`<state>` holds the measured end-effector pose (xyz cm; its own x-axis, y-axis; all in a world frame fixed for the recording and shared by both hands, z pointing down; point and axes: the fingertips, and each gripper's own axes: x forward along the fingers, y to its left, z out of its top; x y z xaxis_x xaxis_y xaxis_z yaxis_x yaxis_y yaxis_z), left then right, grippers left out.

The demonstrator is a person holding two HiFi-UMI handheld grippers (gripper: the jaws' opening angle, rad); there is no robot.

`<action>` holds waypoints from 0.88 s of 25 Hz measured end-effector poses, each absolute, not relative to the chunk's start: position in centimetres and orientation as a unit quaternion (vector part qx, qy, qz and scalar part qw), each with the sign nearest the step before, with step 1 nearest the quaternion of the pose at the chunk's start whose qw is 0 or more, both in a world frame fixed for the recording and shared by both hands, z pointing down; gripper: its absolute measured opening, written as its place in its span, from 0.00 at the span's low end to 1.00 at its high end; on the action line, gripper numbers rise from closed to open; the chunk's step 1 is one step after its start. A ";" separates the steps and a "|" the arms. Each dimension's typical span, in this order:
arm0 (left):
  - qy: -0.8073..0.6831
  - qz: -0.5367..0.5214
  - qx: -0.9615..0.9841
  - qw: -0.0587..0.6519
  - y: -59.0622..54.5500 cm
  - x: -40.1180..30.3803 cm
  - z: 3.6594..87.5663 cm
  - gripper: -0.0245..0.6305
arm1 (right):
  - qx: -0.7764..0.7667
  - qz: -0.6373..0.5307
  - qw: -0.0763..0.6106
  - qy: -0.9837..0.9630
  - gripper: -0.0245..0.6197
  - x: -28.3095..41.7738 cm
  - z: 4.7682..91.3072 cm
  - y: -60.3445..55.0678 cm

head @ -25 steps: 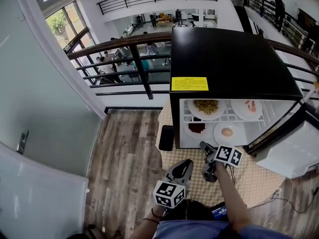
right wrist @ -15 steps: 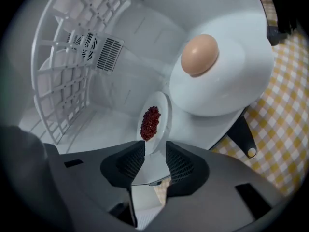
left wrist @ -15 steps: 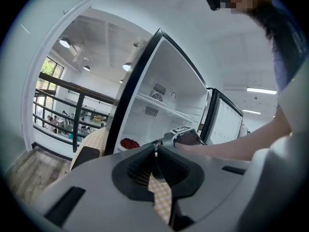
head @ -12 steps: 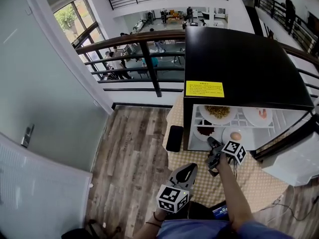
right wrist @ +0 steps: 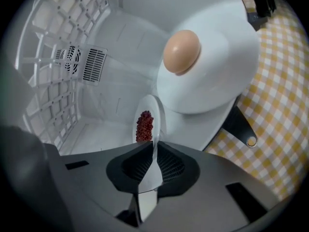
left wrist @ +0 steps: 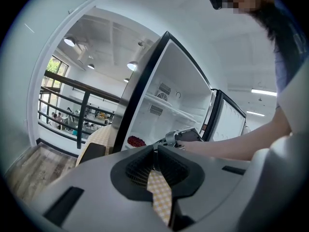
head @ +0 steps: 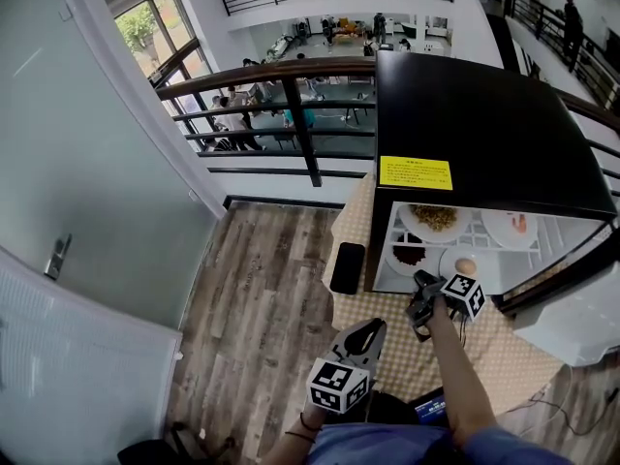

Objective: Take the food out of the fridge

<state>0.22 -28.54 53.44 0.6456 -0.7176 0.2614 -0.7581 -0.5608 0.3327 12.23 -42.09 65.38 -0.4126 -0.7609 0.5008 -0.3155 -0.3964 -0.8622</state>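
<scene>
Label [head: 416, 172] on fridge [head: 484, 105]: yellow, illegible.

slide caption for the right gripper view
Right gripper jaws closing on the red-food plate rim, egg plate beside it

One yellow label [head: 416, 172] sits on the black fridge [head: 475, 114], just above its open front. It carries lines of dark print, too small for me to read.
</scene>
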 end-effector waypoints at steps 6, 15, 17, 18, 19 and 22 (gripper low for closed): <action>-0.376 0.066 0.880 0.283 -28.2 1.3 56.0 0.27 | -0.490 -0.676 0.170 0.524 0.10 11.9 65.3 -38.5; -0.347 0.078 0.856 0.375 -30.1 2.9 61.1 0.27 | -0.468 -0.693 0.166 0.522 0.09 11.8 65.3 -33.9; -0.339 0.088 0.851 0.392 -30.7 3.8 62.5 0.27 | -0.469 -0.694 0.166 0.520 0.09 12.0 65.4 -33.1; -0.336 0.091 0.848 0.401 -31.1 4.2 63.0 0.28 | -0.470 -0.694 0.166 0.519 0.09 12.1 65.5 -32.8; -0.333 0.091 0.844 0.411 -31.5 4.5 63.5 0.28 | -0.470 -0.694 0.166 0.519 0.09 12.1 65.5 -32.6; -0.336 0.073 0.827 0.444 -32.8 5.0 64.6 0.30 | -0.470 -0.692 0.164 0.522 0.09 11.9 65.8 -32.2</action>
